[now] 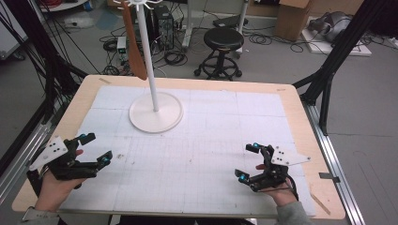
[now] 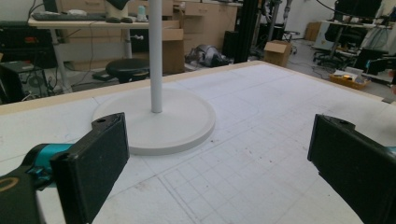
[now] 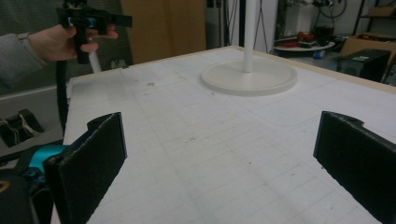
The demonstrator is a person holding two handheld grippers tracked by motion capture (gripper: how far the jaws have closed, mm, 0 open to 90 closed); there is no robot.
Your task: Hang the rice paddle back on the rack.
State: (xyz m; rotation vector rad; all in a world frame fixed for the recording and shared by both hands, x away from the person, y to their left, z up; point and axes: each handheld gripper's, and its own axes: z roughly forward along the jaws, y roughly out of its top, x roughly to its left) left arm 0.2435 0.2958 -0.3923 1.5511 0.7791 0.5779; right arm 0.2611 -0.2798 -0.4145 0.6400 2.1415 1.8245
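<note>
Your bench (image 1: 197,154) carries a white stand (image 1: 155,112) on its far half, ahead of both tools. From the stand's top a brown spatula (image 1: 133,47) hangs, long axis nearly upright, blade down, left of the pole. Your left tool (image 1: 96,149) is nearer to it than your right tool (image 1: 248,162); both are released, jaws wide apart, grasping nothing.

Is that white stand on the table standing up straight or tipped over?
Upright. The white stand sits with its round base flat on the table, its pole rising straight up.
</note>
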